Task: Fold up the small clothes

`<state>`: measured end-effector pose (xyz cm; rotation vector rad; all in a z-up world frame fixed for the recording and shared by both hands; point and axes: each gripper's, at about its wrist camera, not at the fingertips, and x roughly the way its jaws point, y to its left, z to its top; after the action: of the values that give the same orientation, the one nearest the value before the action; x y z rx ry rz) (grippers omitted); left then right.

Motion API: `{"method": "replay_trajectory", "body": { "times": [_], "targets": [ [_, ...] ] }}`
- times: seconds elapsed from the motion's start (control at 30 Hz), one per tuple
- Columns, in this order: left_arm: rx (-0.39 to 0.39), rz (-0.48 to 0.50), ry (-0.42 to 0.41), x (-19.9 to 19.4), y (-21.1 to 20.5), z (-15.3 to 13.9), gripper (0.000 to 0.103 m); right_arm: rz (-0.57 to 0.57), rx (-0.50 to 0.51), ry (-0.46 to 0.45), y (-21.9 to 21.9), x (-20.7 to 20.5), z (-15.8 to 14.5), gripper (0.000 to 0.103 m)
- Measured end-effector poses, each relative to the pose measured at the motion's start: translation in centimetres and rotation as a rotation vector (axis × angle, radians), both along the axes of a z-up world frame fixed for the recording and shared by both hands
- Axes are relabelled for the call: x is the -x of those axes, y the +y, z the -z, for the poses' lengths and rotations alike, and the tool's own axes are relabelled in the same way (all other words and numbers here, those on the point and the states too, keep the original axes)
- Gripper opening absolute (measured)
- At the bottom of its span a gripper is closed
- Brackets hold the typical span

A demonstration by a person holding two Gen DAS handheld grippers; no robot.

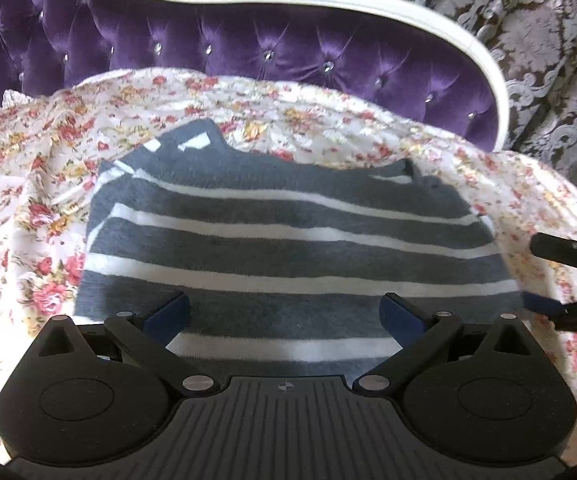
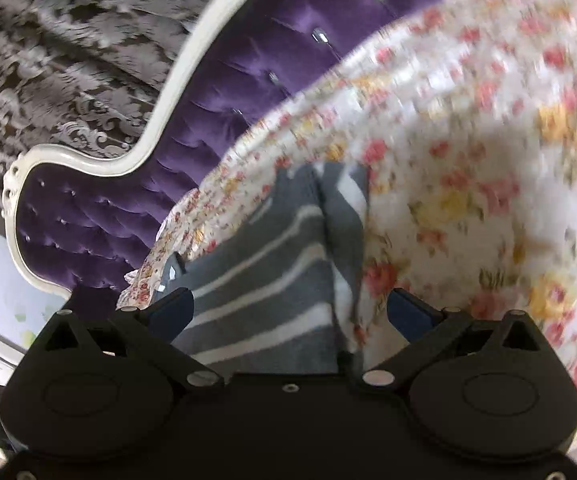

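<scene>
Both jaws wide apart, nothing between pads. Left gripper (image 1: 286,314) hovers over near hem of striped sweater (image 1: 288,240), contact unclear. Right gripper (image 2: 290,312) at sweater's right edge, folded side running between its fingers; its fingers (image 1: 556,246) visible at far right of left view. No readable labels or writing. Sweater lies flat on floral sheet (image 1: 40,184), sheet margin on all sides. Purple tufted headboard (image 1: 248,44) behind, white frame (image 1: 368,8); patterned curtain (image 1: 528,40) beyond.

Striped sweater (image 1: 288,240) flat on the bedsheet (image 1: 40,184), tufted headboard (image 1: 248,44) behind (patterned wallpaper (image 1: 528,40) beyond), left gripper (image 1: 284,312) over the near hem.
</scene>
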<state>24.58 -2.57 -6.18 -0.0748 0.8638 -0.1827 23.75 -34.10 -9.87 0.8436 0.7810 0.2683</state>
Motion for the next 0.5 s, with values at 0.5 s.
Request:
{"method": "replay_trajectory", "body": {
  "times": [0.5],
  "targets": [
    [-0.128,-0.02,0.018,-1.6,-1.8,2.0,0.103,-0.077,-0.011,-0.037,1.8,-0.6,0.8,0.103]
  ]
}}
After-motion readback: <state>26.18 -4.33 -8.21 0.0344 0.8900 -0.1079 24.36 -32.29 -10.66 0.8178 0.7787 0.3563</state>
